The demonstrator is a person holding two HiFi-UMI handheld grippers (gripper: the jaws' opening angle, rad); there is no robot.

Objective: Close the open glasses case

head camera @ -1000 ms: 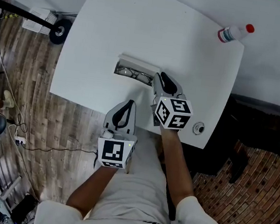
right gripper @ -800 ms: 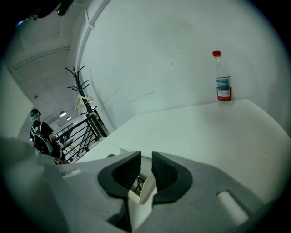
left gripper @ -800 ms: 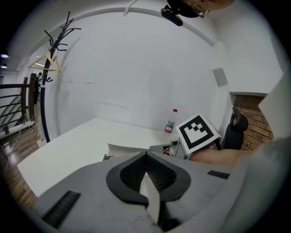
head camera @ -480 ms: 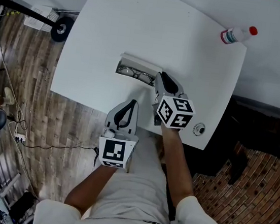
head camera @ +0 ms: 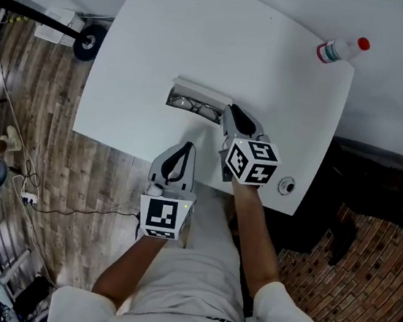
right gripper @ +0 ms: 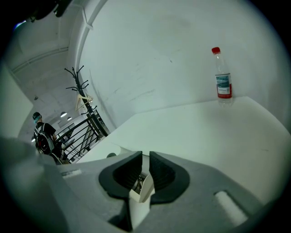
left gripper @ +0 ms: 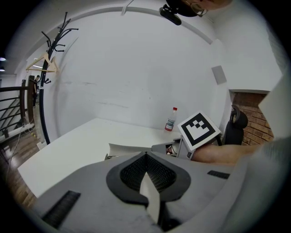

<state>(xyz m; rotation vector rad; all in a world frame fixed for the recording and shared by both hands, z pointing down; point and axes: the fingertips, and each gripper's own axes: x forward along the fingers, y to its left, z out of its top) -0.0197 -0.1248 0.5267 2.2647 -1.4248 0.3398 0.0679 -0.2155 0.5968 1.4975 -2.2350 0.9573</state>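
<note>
The open white glasses case [head camera: 198, 92] lies on the white table [head camera: 149, 54], with dark glasses [head camera: 194, 106] inside and its lid standing up on the far side. My right gripper [head camera: 231, 112] rests just off the case's right end; its jaws are a narrow slit apart and nothing is between them. In the right gripper view the case [right gripper: 108, 151] shows low on the left. My left gripper [head camera: 181, 154] hovers at the table's near edge, short of the case [left gripper: 131, 148], jaws shut and empty. The right gripper's marker cube [left gripper: 198, 131] is beside the case.
A clear bottle with a red cap [head camera: 338, 48] [right gripper: 223, 77] [left gripper: 171, 119] stands at the far right corner. A round knob [head camera: 285, 184] sits at the near right corner. Wood floor, a wheel [head camera: 88, 41] and cables lie to the left.
The left gripper has drifted slightly toward the person. The right gripper and the case stay where they were.
</note>
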